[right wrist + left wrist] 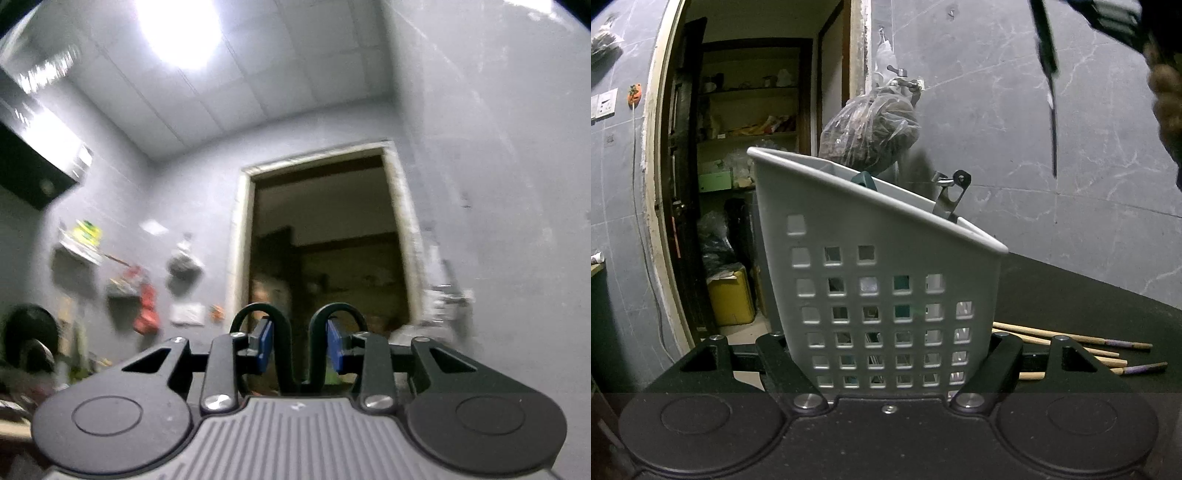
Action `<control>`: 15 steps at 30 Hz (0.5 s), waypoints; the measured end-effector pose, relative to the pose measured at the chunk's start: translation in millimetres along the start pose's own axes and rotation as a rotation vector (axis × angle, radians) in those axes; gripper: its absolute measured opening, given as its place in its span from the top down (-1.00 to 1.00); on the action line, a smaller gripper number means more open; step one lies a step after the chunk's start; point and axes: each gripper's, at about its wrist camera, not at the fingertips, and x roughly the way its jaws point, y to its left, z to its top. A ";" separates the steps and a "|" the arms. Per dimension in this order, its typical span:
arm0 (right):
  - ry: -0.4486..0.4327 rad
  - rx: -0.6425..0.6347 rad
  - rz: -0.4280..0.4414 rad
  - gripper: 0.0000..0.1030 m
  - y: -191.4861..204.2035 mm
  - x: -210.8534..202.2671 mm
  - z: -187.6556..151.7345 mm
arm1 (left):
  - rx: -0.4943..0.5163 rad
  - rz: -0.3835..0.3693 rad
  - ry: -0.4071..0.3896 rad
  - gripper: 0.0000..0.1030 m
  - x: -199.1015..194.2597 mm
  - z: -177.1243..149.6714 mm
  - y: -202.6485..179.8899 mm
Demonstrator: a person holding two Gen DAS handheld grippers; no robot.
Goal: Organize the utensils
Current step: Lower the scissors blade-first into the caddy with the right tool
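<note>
A grey perforated utensil basket (886, 258) fills the middle of the left wrist view. My left gripper (890, 350) is shut on its lower sides and holds it tilted over a black counter (1089, 295). A teal handle (866, 181) and a metal utensil (951, 192) stick out of its top. Several wooden chopsticks (1071, 338) lie on the counter behind the basket to the right. My right gripper (299, 343) is shut on the two black loop handles of a pair of scissors (286, 350). In the left wrist view the scissors (1047, 55) hang blade-down at the top right, above the basket.
A plastic bag (871, 129) hangs from a tap on the grey tiled wall behind the basket. An open doorway (746, 166) to a storeroom with shelves is at the left. Brown beads (1167, 96) show on a person's wrist at the right edge. The right wrist view is blurred and faces wall and ceiling.
</note>
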 end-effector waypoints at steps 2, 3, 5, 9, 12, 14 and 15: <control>-0.017 0.032 0.053 0.32 7.7 8.5 2.3 | 0.001 0.000 0.000 -0.50 -1.0 -0.3 -0.3; -0.025 0.046 0.077 0.32 11.5 13.1 1.9 | 0.000 0.000 0.000 -0.50 -1.1 -0.2 -0.4; -0.033 0.071 0.122 0.32 18.4 22.0 0.3 | 0.001 0.000 0.000 -0.50 -1.2 -0.4 -1.0; -0.022 0.113 0.183 0.32 29.1 37.8 -7.8 | -0.001 0.000 -0.001 -0.50 -1.7 -0.4 -1.1; -0.015 0.139 0.198 0.32 34.2 47.8 -17.0 | -0.001 0.000 -0.001 -0.50 -1.7 -0.1 -0.9; -0.006 0.155 0.203 0.32 37.6 51.9 -24.1 | -0.001 0.000 -0.001 -0.50 -1.8 0.0 -1.7; -0.001 0.162 0.206 0.32 39.4 52.5 -28.8 | 0.000 0.001 0.000 -0.50 -1.9 0.2 -2.5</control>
